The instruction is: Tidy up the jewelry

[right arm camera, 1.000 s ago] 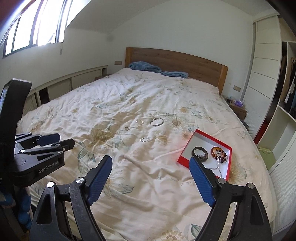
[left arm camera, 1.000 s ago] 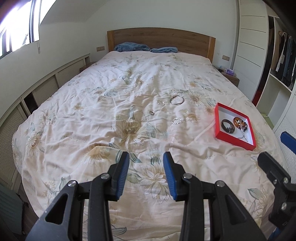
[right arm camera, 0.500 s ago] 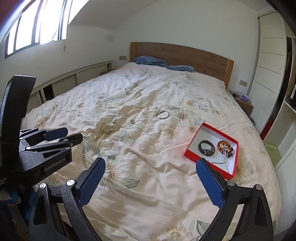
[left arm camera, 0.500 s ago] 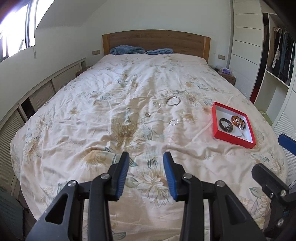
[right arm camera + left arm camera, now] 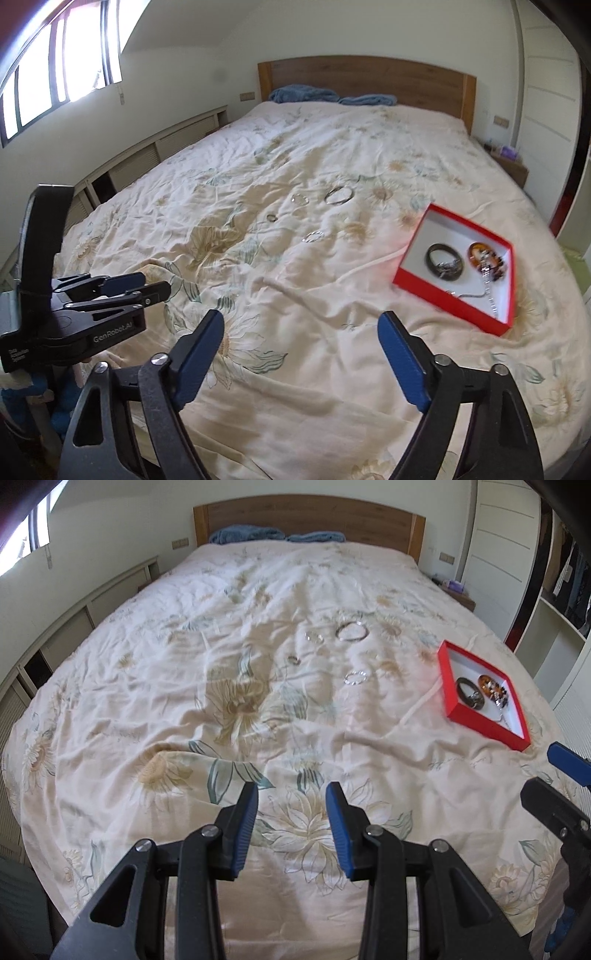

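Observation:
Several loose silver pieces lie mid-bed: a large bangle (image 5: 351, 631) (image 5: 339, 194), a thin ring (image 5: 314, 636) (image 5: 300, 199), a small ring (image 5: 294, 660) (image 5: 272, 217) and a beaded bracelet (image 5: 355, 678) (image 5: 313, 236). A red box (image 5: 466, 718) (image 5: 452, 297) at the right holds a dark bangle (image 5: 444, 258), an amber bracelet (image 5: 484, 254) and a chain. My left gripper (image 5: 291, 819) is open and empty above the bed's foot. My right gripper (image 5: 301, 345) is wide open and empty, near the box.
The floral duvet (image 5: 184, 701) covers the whole bed. Blue pillows (image 5: 251, 534) lie by the wooden headboard. A low cabinet wall runs along the left. A nightstand (image 5: 509, 166) and a white wardrobe stand at the right.
Both grippers have moved forward over the foot of the bed and tilted down; the jewelry and box look nearer. The jaws have not changed.

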